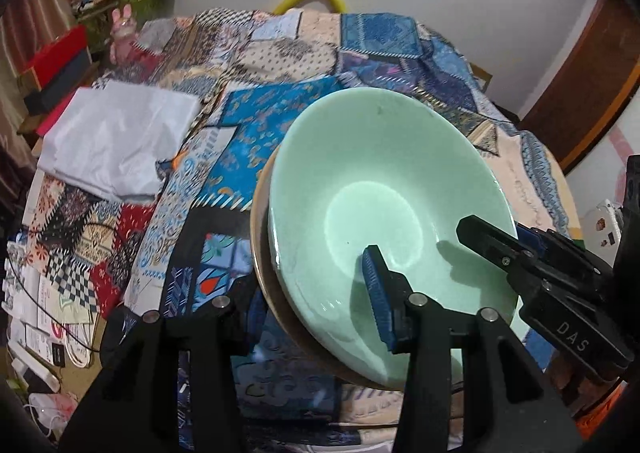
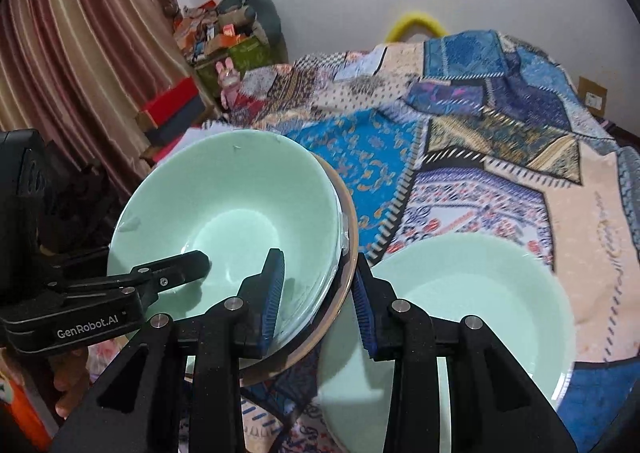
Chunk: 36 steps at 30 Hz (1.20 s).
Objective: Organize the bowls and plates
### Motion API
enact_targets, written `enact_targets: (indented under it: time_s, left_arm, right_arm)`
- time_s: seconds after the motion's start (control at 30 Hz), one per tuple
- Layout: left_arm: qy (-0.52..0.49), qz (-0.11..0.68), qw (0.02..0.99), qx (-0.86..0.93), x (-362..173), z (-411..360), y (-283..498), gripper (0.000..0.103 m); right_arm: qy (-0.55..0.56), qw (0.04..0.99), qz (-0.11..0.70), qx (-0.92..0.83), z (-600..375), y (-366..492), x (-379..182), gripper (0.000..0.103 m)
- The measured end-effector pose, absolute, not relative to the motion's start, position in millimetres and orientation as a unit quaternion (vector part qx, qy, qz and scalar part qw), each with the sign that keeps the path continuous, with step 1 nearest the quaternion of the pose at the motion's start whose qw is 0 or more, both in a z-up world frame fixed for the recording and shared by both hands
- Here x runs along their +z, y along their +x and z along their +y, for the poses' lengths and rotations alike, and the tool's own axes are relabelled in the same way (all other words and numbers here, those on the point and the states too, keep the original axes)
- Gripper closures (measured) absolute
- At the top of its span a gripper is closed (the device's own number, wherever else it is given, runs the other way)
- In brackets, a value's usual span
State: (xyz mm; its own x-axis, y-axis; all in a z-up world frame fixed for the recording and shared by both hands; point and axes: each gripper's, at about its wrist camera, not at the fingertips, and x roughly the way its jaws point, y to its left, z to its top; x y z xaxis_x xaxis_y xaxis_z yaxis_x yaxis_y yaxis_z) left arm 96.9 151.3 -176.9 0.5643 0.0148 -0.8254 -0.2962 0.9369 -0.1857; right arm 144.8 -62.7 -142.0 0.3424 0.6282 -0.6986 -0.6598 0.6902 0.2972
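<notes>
Both grippers are clamped on one stack: a green bowl nested in a tan plate. The left gripper grips the stack's near-left rim, one blue pad inside the bowl and the other under the plate. The right gripper pinches the opposite rim the same way, its left pad in the bowl and its right pad outside the plate's edge. Each gripper also shows in the other's view, reaching in over the rim from the side.

The stack looks tilted and appears to hang clear of the patchwork cloth, so I judge the step in hand to be carrying the bowl-and-plate pair to where it belongs. A second green bowl sits on the cloth just right of the held stack, near the right gripper. It may be the target for stacking, though I cannot tell that for sure.

The next move calls for both hands travelling together at matched height, so the bowl does not slide out of the plate. The stack should be levelled before it is lowered. The pads should let go only once the plate's base rests flat.
</notes>
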Motion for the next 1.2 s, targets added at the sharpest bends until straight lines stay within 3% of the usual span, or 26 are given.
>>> enact_targets:
  time_s: [0.6,1.2]
  left_arm:
    - [-0.119,0.447,0.886,0.027,-147,70,115,0.058]
    - [-0.103,0.484,0.869,0.0,-179,28,141,0.058]
  right_arm:
    - [0.012,0.855,0.391,0.34,-143,148,-117,0.072]
    - [0.038,0.855,0.414,0.309,-187,155,-143,0.072]
